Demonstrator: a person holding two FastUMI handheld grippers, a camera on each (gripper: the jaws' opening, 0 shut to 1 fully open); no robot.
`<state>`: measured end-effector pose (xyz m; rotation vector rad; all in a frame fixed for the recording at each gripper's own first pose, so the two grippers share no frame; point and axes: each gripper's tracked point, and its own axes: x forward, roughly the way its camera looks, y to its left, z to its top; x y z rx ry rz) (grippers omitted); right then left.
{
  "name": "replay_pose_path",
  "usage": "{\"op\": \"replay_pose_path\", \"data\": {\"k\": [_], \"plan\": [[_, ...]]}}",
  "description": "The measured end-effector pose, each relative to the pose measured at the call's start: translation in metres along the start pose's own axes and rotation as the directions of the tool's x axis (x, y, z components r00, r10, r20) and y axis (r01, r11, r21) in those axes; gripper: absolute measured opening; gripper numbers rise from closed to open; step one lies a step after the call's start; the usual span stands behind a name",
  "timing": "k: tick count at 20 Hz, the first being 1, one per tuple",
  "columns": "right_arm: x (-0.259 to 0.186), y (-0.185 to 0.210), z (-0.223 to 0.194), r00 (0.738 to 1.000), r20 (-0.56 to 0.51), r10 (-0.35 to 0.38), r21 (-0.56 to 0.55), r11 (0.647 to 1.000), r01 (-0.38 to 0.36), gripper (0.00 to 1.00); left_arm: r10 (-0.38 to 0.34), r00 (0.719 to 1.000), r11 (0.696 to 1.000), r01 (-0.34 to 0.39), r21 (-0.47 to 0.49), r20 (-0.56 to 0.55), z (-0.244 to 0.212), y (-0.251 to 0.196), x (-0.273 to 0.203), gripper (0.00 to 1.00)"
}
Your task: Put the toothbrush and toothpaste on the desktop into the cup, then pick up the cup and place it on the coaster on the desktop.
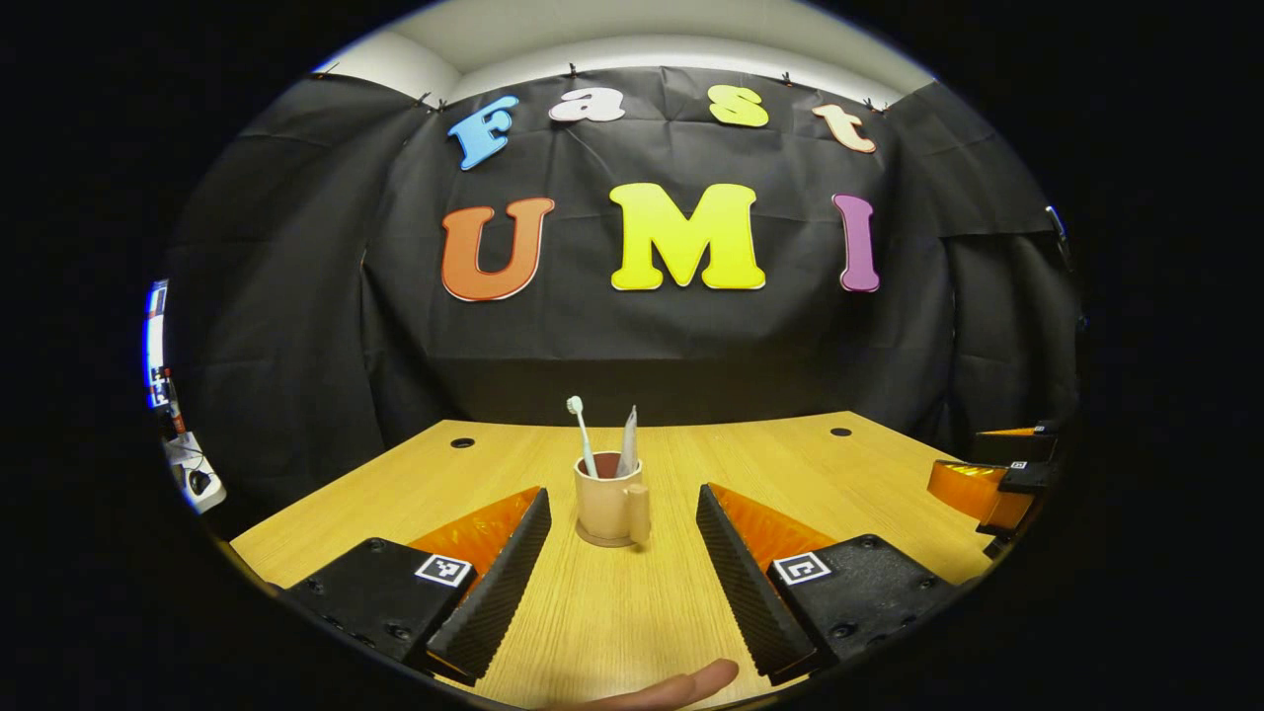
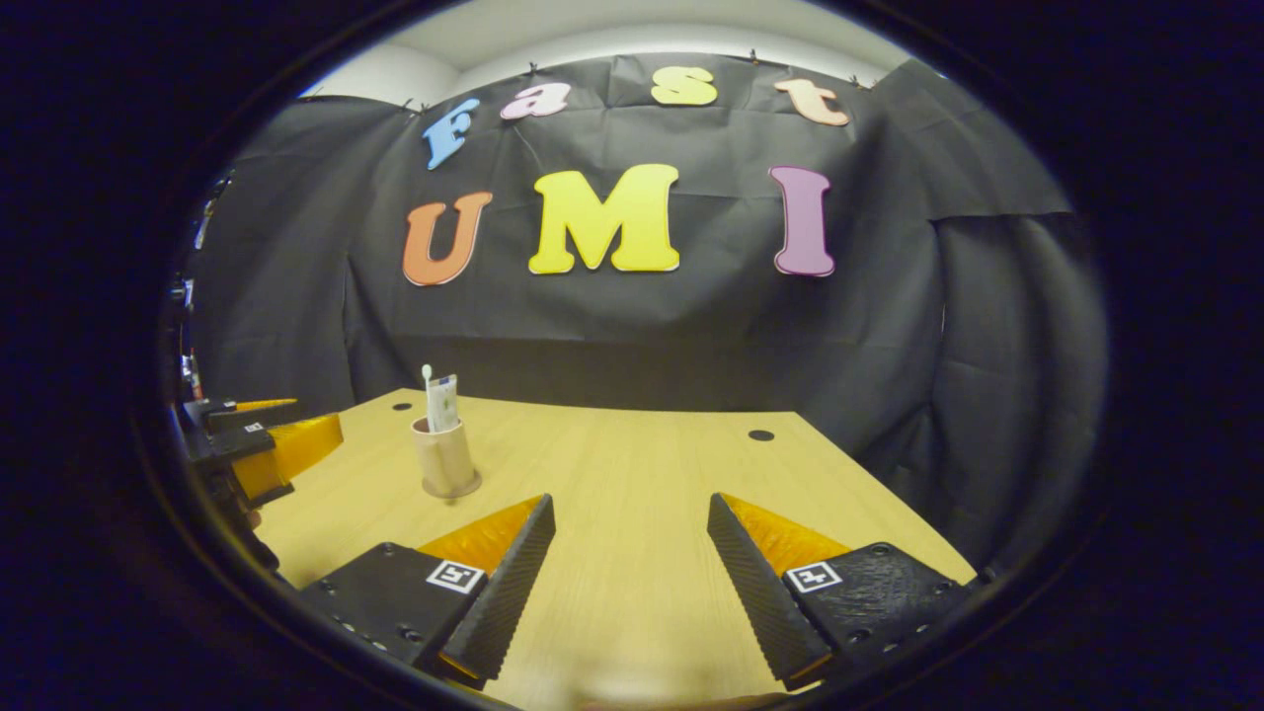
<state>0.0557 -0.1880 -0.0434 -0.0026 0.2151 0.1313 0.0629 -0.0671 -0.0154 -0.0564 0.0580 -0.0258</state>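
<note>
- Tabletop [image 1: 790, 474]: wooden, carrying the cup and its contents near the middle; looks like the closing step of the task, with little left but drawing both grippers clear.
- Left gripper [image 1: 622, 553]: fingers spread wide, holding nothing, pointed straight at the cup, which sits between and just beyond the tips without touching either.
- Right gripper [image 2: 630, 563]: fingers likewise spread wide and holding nothing, aimed at bare wood, with the cup well off to its left.
- Cup [image 1: 610, 506]: upright, resting on what appears to be the coaster [image 1: 604, 539], seen as a thin disc rim under the base.
- Toothpaste [image 1: 628, 442]: standing in the cup, leaning beside the toothbrush.
- Toothbrush [image 1: 581, 430]: head up, handle down inside the cup.
- From the left gripper view: cup handle facing the camera, a fingertip of the person [image 1: 681, 686] at the bottom edge, and the right gripper at the far right.
- From the right gripper view: cup from the side with no handle visible, toothpaste turned broad face on, and the left gripper at the far left.
</note>
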Motion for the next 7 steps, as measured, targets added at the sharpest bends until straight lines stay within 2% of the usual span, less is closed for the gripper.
{"op": "replay_pose_path", "data": {"k": [7], "plan": [[-0.0017,-0.0047,0.0045,1.0,0.02,-0.01,0.036,0.999,0.01,0.94,0.022,1.0,1.0,-0.022,-0.003,-0.004,-0.002,0.0126,-0.0012,0.95]]}}
